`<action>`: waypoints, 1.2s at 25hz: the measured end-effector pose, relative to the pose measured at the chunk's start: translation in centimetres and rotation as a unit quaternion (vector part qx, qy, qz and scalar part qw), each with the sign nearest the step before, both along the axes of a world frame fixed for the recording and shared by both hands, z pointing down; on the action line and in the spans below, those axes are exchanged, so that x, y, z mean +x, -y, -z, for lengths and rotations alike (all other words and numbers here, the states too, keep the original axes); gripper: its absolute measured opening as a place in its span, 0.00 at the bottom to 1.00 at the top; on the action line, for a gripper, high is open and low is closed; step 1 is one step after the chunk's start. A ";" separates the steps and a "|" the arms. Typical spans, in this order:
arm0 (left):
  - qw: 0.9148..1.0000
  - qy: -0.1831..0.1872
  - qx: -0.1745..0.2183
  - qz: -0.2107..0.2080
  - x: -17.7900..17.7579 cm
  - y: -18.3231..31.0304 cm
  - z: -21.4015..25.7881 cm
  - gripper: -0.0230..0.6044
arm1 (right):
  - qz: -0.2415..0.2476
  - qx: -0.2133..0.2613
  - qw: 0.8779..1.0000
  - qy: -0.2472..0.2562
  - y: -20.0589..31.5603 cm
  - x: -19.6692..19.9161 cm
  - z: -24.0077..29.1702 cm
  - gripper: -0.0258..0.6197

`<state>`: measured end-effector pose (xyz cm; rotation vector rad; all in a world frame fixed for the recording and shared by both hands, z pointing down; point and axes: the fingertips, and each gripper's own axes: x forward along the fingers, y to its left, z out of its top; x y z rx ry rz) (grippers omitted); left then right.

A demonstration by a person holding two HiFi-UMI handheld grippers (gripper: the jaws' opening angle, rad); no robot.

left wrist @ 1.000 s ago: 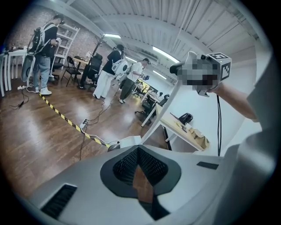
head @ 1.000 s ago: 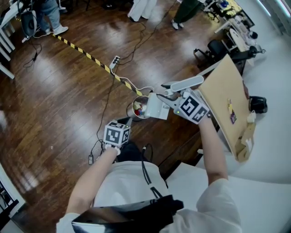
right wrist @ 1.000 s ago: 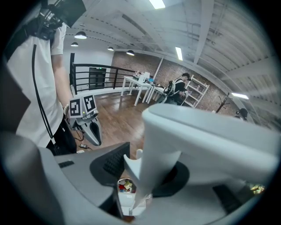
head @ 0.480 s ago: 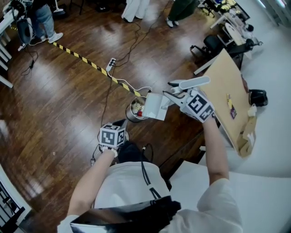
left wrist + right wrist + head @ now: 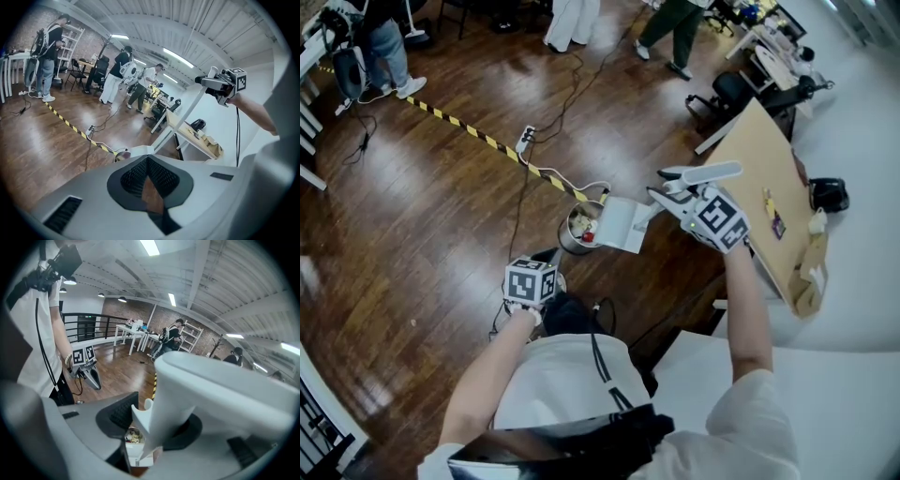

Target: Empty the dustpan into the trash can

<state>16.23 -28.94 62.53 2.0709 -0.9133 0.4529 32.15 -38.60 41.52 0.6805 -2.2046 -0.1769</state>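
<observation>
Your right gripper (image 5: 667,194) had its jaws part-closed on the smooth white plastic handle of the dustpan (image 5: 619,225), which hung tilted over the round metal trash can (image 5: 566,234) on the glossy wood floor (image 5: 441,206). Your left gripper (image 5: 147,161) held nothing, its ribbed black pads (image 5: 132,177) meeting at the tips.

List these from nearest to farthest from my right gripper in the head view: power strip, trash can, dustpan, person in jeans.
1. dustpan, held in the jaws of the right gripper.
2. trash can, just left of the dustpan.
3. power strip, up-left on the floor.
4. person in jeans, top-left corner.
</observation>
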 end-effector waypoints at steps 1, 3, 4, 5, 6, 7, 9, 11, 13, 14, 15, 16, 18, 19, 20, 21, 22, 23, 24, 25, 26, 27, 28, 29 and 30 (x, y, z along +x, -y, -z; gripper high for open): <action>1.000 -0.001 0.000 -0.001 -0.1 -0.3 0.0 0.02 | -0.005 0.001 1.000 0.000 -0.2 0.3 0.2 0.30; 1.000 -0.001 0.001 -0.004 -0.4 -1.0 0.0 0.02 | -0.021 0.003 1.000 0.002 -0.9 1.2 0.6 0.30; 1.000 0.000 0.002 -0.007 -0.5 -1.4 0.1 0.02 | -0.031 0.004 0.999 0.003 -1.3 1.8 0.8 0.30; 1.000 0.000 0.003 -0.009 -0.6 -1.8 0.2 0.02 | -0.045 0.007 0.999 0.005 -1.7 2.5 1.2 0.30; 1.000 0.001 0.004 -0.011 -0.7 -2.1 0.3 0.02 | -0.060 0.009 0.998 0.008 -2.1 3.4 1.6 0.30; 1.000 0.001 0.006 -0.013 -0.9 -2.4 0.4 0.02 | -0.076 0.012 0.997 0.011 -2.5 4.2 2.2 0.30; 1.000 0.000 0.007 -0.017 -1.2 -2.8 0.5 0.02 | -0.108 0.020 0.994 0.018 -3.1 5.7 3.6 0.30; 1.000 -0.001 0.008 -0.025 -1.3 -3.3 0.6 0.02 | -0.136 0.028 0.990 0.025 -3.9 6.9 4.9 0.30; 0.999 -0.001 0.010 -0.038 -1.1 -4.0 0.6 0.02 | -0.164 0.037 0.985 0.031 -5.0 8.1 5.8 0.30; 0.999 -0.001 0.013 -0.044 -1.0 -4.3 0.6 0.02 | -0.178 0.041 0.983 0.033 -5.7 8.7 6.0 0.30; 0.999 -0.002 0.016 -0.050 -0.9 -4.6 0.7 0.02 | -0.192 0.044 0.980 0.034 -6.3 9.3 6.0 0.30; 0.998 -0.003 0.020 -0.055 -0.8 -4.9 0.7 0.02 | -0.206 0.047 0.977 0.036 -6.9 10.0 6.0 0.30; 0.998 -0.002 0.015 -0.062 -0.7 -5.7 0.2 0.02 | -0.235 0.049 0.970 0.041 -8.0 11.7 5.9 0.30; 0.998 -0.001 0.010 -0.065 -0.7 -5.9 -0.2 0.02 | -0.252 0.048 0.966 0.045 -8.3 12.6 5.9 0.30; 0.998 0.000 0.006 -0.068 -0.6 -6.0 -0.4 0.02 | -0.269 0.046 0.961 0.049 -8.6 13.6 5.9 0.30; 0.997 0.001 0.002 -0.073 -0.4 -6.1 -0.5 0.02 | -0.286 0.043 0.956 0.053 -8.8 14.6 5.7 0.30; 0.997 0.004 -0.001 -0.078 0.0 -6.1 -0.6 0.02 | -0.304 0.039 0.950 0.057 -9.0 15.7 5.4 0.30; 0.996 0.007 -0.006 -0.085 0.4 -6.0 -0.9 0.02 | -0.323 0.036 0.944 0.061 -9.2 16.7 5.0 0.30; 0.996 0.012 -0.010 -0.092 0.8 -6.0 -1.2 0.02 | -0.341 0.034 0.937 0.065 -9.4 17.8 4.3 0.30; 0.995 0.017 -0.014 -0.100 1.2 -5.8 -1.5 0.02 | -0.360 0.032 0.930 0.069 -9.6 18.7 3.5 0.30; 0.994 0.021 -0.016 -0.108 1.6 -5.5 -1.7 0.02 | -0.379 0.030 0.922 0.073 -9.9 19.6 2.6 0.30; 0.993 0.025 -0.018 -0.117 2.0 -5.3 -1.9 0.02 | -0.397 0.027 0.914 0.077 -10.2 20.5 1.6 0.30; 0.991 0.029 -0.019 -0.126 2.4 -5.1 -2.1 0.02 | -0.417 0.026 0.905 0.080 -10.6 21.4 0.7 0.30; 0.990 0.033 -0.020 -0.135 2.8 -4.9 -2.4 0.02 | -0.437 0.025 0.895 0.083 -10.9 22.4 -0.3 0.30; 0.989 0.037 -0.022 -0.143 3.2 -4.6 -2.7 0.02 | -0.457 0.025 0.885 0.088 -11.3 23.3 -1.3 0.30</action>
